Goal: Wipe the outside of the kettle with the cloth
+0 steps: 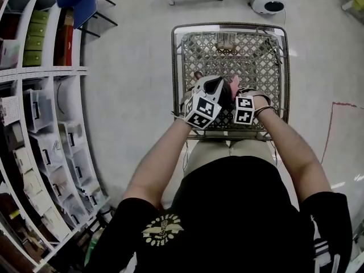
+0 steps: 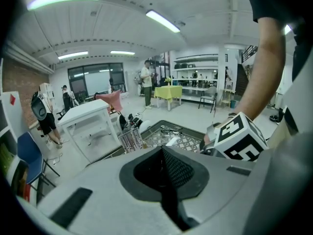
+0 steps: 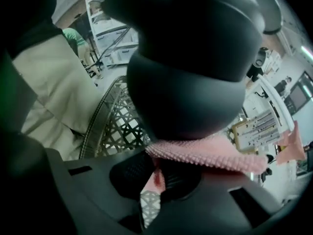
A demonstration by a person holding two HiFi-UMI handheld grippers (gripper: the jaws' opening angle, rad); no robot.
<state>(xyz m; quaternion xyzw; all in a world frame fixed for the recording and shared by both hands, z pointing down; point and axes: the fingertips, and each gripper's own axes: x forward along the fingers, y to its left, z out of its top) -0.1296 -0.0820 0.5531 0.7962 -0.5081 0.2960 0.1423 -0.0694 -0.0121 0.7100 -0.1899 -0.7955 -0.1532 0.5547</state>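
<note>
- A grey metal lattice surface point(image 1: 267, 56) with a raised rim stands on the pale floor, right in front of the person.
- A dark, rounded kettle point(image 3: 190, 72) is over the near middle of that surface, between the two grippers.
- The left gripper point(image 2: 164, 152), left of the kettle, has its jaws closed together with nothing visible between them.
- The right gripper point(image 3: 155, 171) is clamped nearly closed on the cloth.
- A pink nubbly cloth point(image 3: 210, 155) lies pressed against the kettle's dark outer wall.
</note>
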